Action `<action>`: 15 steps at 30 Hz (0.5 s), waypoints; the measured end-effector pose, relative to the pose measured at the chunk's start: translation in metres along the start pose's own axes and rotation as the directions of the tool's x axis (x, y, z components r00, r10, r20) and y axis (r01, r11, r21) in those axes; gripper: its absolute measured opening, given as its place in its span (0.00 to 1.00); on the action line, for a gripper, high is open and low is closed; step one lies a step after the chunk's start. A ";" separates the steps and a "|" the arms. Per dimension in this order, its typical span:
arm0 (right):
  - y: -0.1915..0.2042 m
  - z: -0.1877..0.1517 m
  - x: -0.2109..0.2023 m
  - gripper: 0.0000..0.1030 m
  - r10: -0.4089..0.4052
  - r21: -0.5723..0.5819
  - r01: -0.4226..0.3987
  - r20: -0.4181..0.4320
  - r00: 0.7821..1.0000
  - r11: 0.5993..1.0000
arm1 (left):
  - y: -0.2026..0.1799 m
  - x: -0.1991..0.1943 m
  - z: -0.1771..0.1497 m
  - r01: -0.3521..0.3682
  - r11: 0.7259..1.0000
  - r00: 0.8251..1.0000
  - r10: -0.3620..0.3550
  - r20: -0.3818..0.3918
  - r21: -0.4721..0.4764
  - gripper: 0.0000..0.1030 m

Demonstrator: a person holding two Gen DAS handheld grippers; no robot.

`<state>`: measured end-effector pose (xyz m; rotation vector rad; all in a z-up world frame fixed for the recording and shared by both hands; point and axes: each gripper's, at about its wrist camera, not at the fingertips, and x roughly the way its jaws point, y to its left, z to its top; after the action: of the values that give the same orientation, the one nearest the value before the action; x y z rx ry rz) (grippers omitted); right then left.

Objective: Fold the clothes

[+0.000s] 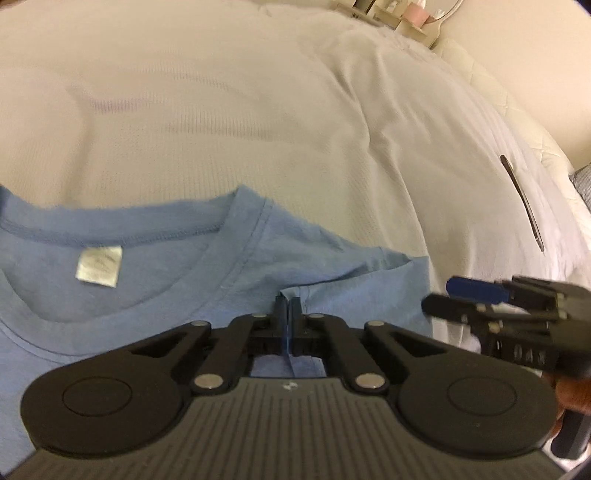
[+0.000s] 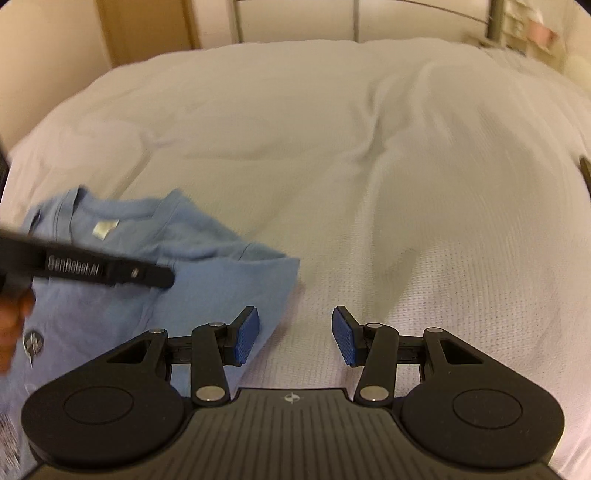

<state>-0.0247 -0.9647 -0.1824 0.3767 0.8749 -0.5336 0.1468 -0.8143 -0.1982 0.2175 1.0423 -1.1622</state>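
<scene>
A light blue T-shirt lies on the white bedspread, neck opening up, with a white label inside the collar. My left gripper is shut on a small raised fold of the shirt's shoulder, near the sleeve seam. In the right wrist view the shirt lies at the lower left, and the left gripper reaches over it from the left. My right gripper stands open just above the shirt's right edge, its left pad over blue cloth and its right pad over the bedspread. Nothing is between its pads.
A thin dark object lies on the bed's right side. A metal bed frame and a wooden door stand beyond the far edge. Cluttered shelves are at the far right. A person's hand holds the left gripper.
</scene>
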 end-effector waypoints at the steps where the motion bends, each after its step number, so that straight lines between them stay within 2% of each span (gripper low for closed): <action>1: -0.003 0.002 0.002 0.44 0.003 0.021 -0.003 0.003 1.000 1.000 | -0.002 -0.003 -0.001 -0.010 1.000 1.000 0.010 0.013 0.011 0.00; 5: -0.004 0.010 0.006 0.45 -0.015 0.038 0.014 0.026 1.000 0.999 | -0.005 -0.005 -0.004 -0.039 0.999 0.999 0.038 0.029 0.037 0.00; 12: 0.002 0.011 0.022 0.44 -0.015 -0.012 0.015 0.013 1.000 1.000 | -0.007 -0.005 -0.006 -0.072 0.997 0.997 0.071 0.026 0.041 0.00; 15: -0.001 0.015 0.025 0.44 -0.024 0.002 0.023 0.025 0.999 1.000 | -0.002 -0.006 -0.010 -0.055 0.998 0.998 0.055 -0.006 0.020 0.00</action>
<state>-0.0031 -0.9804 -0.1938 0.3613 0.8554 -0.5599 0.1393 -0.8045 -0.1982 0.2647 1.0252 -1.1228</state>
